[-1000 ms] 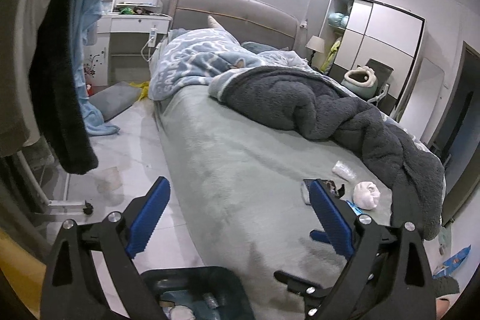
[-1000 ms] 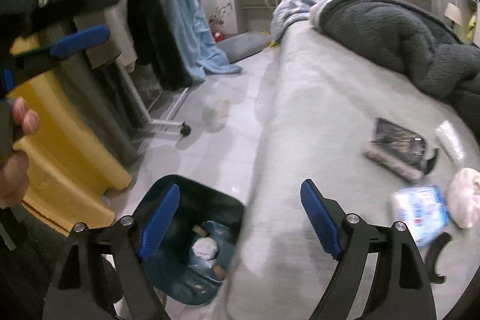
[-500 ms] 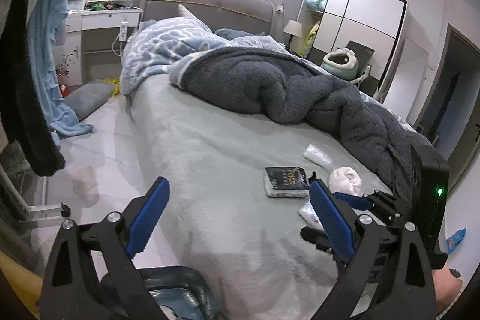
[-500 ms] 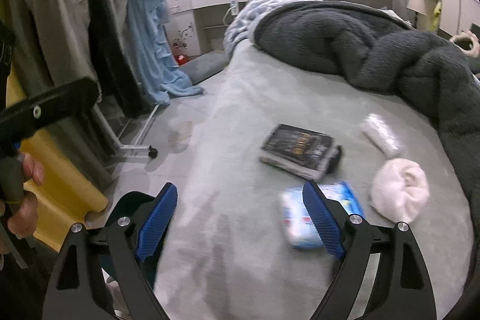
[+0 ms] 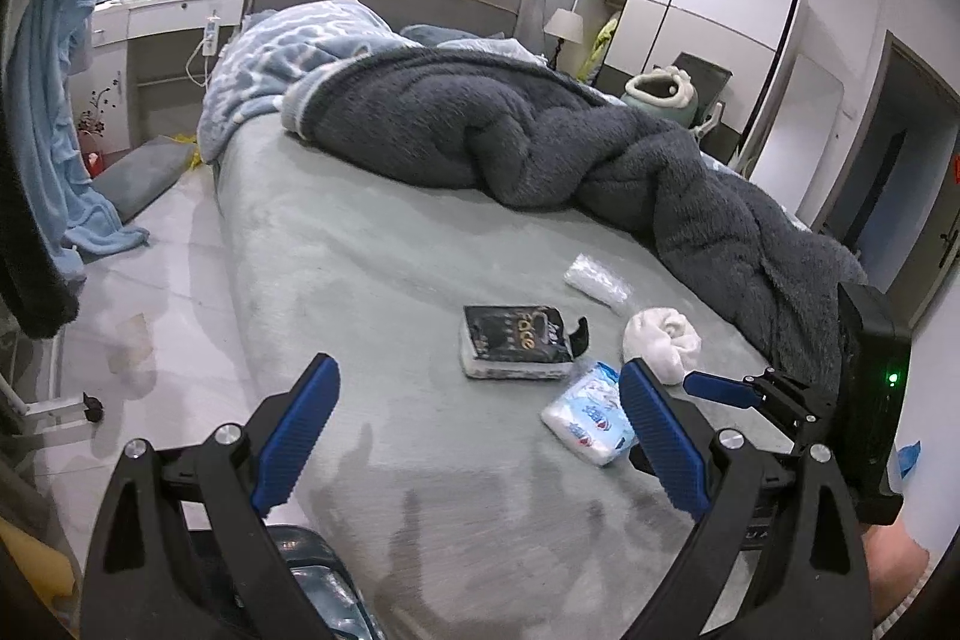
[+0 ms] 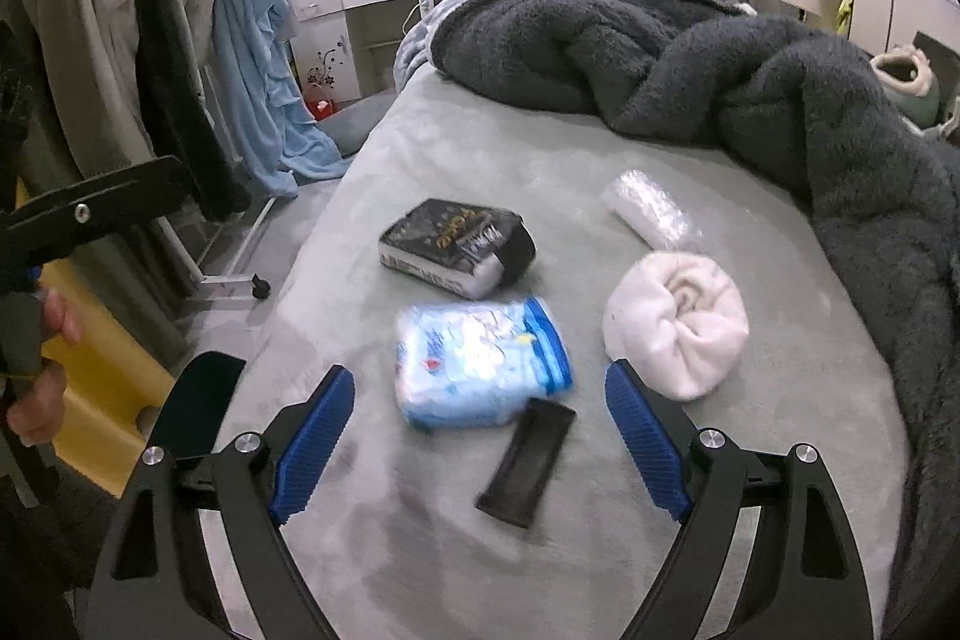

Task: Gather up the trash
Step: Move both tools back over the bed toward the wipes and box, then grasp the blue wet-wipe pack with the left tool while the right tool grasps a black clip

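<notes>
Trash lies on the grey-green bed point(image 6: 456, 160): a black tissue pack point(image 6: 456, 247) point(image 5: 513, 340), a blue-white tissue pack point(image 6: 480, 364) point(image 5: 588, 415), a crumpled white wad point(image 6: 678, 322) point(image 5: 660, 337), a clear plastic wrapper point(image 6: 651, 208) point(image 5: 597, 277) and a flat black strip point(image 6: 528, 460). My right gripper point(image 6: 480, 445) is open and empty, just in front of the blue-white pack. My left gripper point(image 5: 480, 436) is open and empty over the bed's near edge, short of the packs.
A dark blue trash bin point(image 6: 192, 400) point(image 5: 318, 592) stands on the floor by the bed's near left corner. A dark fleece blanket point(image 6: 780, 88) is piled at the back right. Hanging clothes point(image 6: 180, 40) and a yellow stool point(image 6: 102, 382) are at left.
Both grippers have swung from the bin and floor toward the bed. The right one has come close to the blue-white pack. Both jaws stayed open.
</notes>
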`<action>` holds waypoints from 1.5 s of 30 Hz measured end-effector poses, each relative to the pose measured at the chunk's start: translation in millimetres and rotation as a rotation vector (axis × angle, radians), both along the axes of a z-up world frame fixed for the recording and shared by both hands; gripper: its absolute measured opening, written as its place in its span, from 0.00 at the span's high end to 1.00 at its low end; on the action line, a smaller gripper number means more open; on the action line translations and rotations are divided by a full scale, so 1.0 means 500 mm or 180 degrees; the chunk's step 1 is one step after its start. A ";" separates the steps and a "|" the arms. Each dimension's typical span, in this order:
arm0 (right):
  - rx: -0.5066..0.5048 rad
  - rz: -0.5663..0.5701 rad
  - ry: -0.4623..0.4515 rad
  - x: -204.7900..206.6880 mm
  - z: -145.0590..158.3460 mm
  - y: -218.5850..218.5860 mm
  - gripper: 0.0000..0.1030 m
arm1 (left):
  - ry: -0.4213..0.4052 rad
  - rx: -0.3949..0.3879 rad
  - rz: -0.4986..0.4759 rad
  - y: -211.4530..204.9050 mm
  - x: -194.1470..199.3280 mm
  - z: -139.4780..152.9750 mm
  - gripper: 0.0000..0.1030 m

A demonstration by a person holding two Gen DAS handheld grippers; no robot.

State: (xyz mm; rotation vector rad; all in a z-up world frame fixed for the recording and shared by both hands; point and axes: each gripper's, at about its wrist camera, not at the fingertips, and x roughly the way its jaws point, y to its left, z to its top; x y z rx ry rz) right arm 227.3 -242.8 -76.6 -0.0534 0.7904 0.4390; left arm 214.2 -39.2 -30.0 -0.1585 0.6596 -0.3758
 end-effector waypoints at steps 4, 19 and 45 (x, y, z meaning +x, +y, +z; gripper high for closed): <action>0.0176 -0.0049 0.0133 0.008 -0.028 -0.039 0.18 | 0.0050 0.0027 -0.0058 -0.027 0.007 -0.017 0.07; 0.0281 0.0203 0.0273 0.014 -0.067 -0.046 0.54 | 0.0320 0.0014 -0.0281 -0.113 0.035 -0.085 0.08; 0.0589 -0.0073 0.0233 -0.010 -0.031 -0.158 0.79 | 0.0339 0.0324 -0.0678 -0.211 0.049 -0.143 0.21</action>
